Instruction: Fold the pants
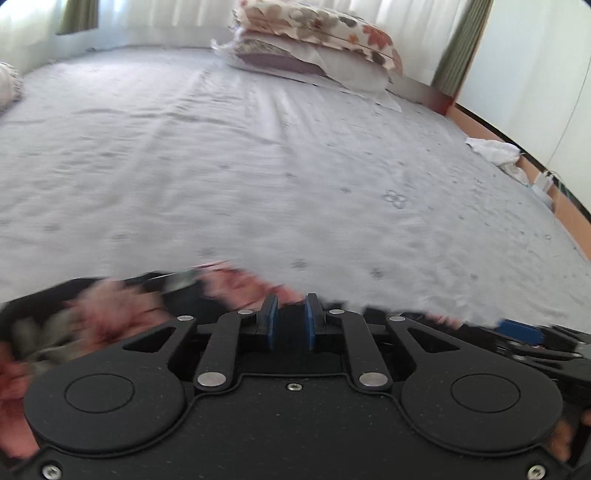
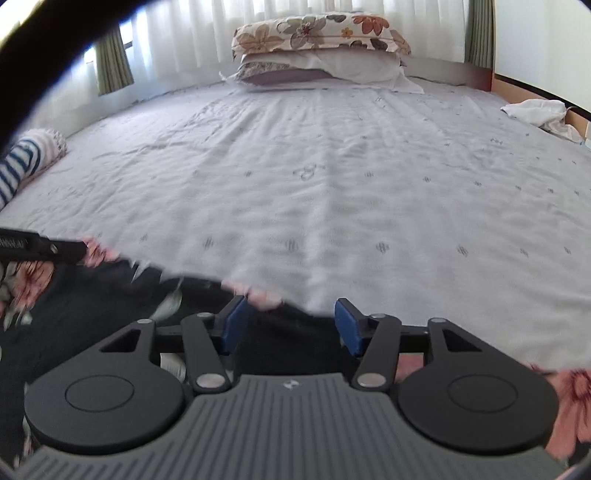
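My left gripper [image 1: 291, 308] pinches narrow on the floral pants [image 1: 110, 314], right gripper [image 2: 291, 317] gapes wide over them on the bed [image 2: 332, 184].

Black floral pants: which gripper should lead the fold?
Probably left. The left gripper looks nearly shut on the black floral pants; the right gripper stands open over them.

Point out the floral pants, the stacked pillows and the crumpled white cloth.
floral pants [image 2: 92, 314], right wrist view, on the dark fabric left of the gripper.
stacked pillows [image 2: 317, 33], right wrist view, on the top flowered pillow.
crumpled white cloth [image 2: 535, 110], right wrist view, on its middle folds.
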`<move>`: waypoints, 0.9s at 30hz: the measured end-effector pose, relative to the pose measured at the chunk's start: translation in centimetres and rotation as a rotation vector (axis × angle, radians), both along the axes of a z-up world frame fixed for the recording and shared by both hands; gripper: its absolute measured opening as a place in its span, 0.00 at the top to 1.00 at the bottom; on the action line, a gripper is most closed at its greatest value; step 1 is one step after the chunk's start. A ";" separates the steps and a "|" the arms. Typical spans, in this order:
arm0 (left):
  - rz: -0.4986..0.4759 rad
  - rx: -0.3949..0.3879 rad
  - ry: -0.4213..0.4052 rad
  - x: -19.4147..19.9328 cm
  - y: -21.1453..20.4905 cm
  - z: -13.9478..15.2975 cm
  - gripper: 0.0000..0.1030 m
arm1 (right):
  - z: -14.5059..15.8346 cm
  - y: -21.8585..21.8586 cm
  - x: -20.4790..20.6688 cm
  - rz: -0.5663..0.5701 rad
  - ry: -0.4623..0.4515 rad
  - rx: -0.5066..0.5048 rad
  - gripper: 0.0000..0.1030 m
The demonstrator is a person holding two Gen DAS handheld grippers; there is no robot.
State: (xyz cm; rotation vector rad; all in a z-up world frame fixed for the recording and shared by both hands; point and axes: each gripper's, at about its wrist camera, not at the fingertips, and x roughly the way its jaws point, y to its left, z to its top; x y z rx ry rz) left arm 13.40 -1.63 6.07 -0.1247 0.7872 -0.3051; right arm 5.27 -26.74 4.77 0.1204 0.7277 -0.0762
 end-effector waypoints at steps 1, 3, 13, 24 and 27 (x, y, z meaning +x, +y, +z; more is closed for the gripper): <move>0.006 0.014 -0.005 -0.6 1.0 0.1 0.87 | 0.0 0.0 -0.9 0.005 0.020 0.004 0.33; 0.028 0.037 -0.022 -2.1 3.0 0.3 0.87 | -0.1 0.0 -2.7 0.013 0.056 0.025 0.33; 0.416 0.157 -0.009 -6.7 16.2 -1.7 0.86 | -2.3 -1.8 -3.0 -0.032 0.074 -0.087 0.26; 0.555 0.197 -0.005 -9.7 21.3 -2.9 0.86 | 0.7 -4.9 -7.9 -0.140 -0.048 -0.036 0.29; 0.563 0.188 -0.019 -11.2 21.4 -2.7 0.86 | 0.6 -5.0 -11.8 -0.147 -0.057 -0.014 0.29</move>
